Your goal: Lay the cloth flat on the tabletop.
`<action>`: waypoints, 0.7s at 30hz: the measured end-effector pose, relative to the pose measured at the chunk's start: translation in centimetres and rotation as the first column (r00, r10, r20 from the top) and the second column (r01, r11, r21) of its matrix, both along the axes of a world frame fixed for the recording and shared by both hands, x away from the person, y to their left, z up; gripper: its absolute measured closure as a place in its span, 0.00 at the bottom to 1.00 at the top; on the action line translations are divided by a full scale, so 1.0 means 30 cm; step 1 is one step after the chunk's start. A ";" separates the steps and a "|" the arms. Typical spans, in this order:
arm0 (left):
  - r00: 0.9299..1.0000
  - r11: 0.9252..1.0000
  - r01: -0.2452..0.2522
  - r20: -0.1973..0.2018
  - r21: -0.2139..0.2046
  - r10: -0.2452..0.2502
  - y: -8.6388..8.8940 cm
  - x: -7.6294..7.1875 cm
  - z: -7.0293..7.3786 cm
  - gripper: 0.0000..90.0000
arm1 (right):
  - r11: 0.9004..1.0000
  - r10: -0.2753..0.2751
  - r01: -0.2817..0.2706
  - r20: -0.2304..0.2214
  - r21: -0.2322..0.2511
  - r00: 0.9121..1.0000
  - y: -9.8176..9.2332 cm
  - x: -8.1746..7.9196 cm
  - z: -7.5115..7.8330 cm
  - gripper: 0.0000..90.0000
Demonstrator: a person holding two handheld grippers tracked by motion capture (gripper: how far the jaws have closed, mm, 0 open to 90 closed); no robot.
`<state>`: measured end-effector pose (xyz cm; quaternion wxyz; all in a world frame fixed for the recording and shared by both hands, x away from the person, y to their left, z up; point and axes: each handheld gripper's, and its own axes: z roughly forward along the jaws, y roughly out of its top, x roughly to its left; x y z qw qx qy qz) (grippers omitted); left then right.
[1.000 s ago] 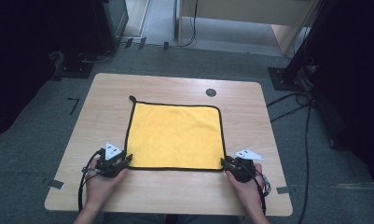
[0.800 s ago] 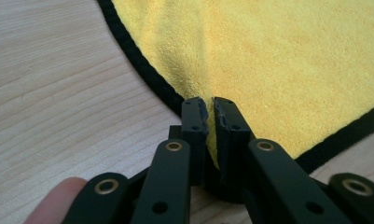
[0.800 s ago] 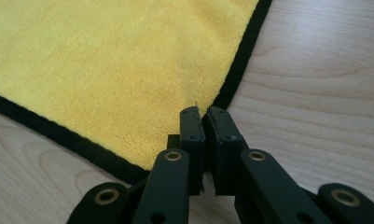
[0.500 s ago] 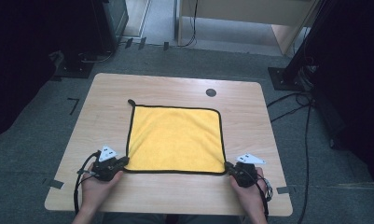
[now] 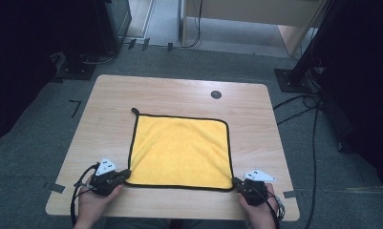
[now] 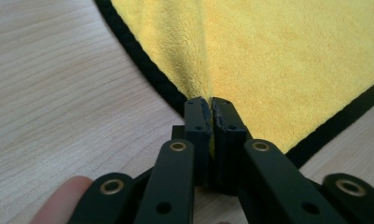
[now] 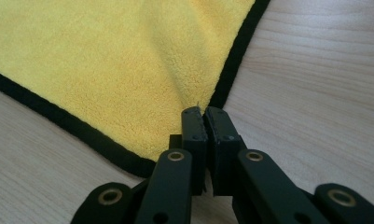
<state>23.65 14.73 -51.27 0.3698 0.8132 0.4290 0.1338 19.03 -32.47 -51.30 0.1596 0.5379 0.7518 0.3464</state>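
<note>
One yellow cloth, one table, two grippers.

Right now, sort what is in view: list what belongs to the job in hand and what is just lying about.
In the job:
- yellow cloth, flat on the table
- left gripper, shut on its near left corner
- right gripper, shut on its near right corner

Just lying about:
- dark round disc at the table's far side
- cables on the floor

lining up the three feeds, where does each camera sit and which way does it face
High view: above the person's side, looking forward and down at the table and yellow cloth; both hands show.
Left gripper view: rides the left hand-held gripper, looking along shut jaws pinching a cloth corner; a fingertip shows.
Right gripper view: rides the right hand-held gripper, jaws pinching the other near corner.
All share the cloth.
</note>
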 end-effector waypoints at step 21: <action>0.996 0.996 -0.092 0.021 -0.015 0.092 0.020 0.009 -0.005 0.50 | 0.995 -0.048 0.037 0.120 0.092 0.992 -0.001 0.077 0.126 0.53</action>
